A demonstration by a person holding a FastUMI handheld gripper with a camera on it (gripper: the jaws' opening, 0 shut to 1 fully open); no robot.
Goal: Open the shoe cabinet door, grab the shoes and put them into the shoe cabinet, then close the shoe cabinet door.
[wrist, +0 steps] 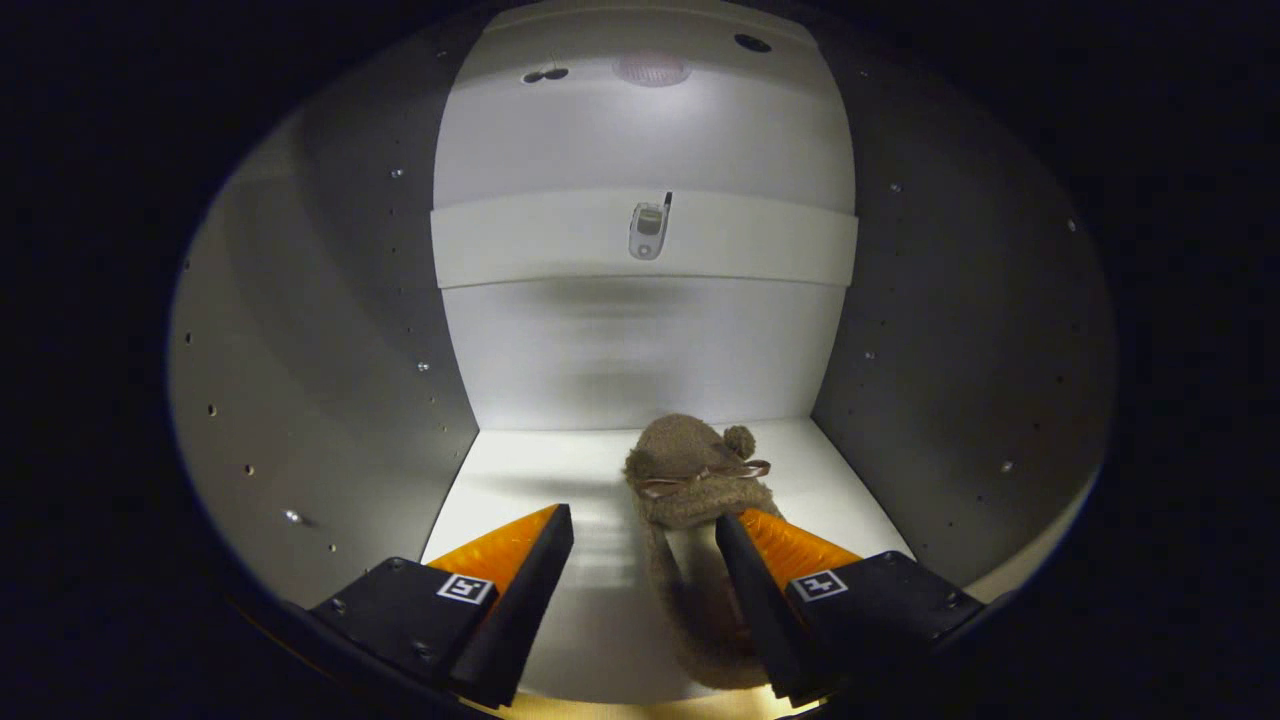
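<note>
Gripper view: my tongs are inside the shoe cabinet, fingers spread apart, clamped on nothing. Fuzzy brown slipper sits on the cabinet floor, toe toward the back wall, heel end running back between my fingers and hugging the right finger — can't tell if it actually touches.

Risks, as I judge them:
- backing out crooked — the right finger could snag the plush or the little bow and drag the slipper back out
- heel may sit close to the front edge; the door could catch it on closing
- side walls are near; a wide swing would hit a panel
</note>
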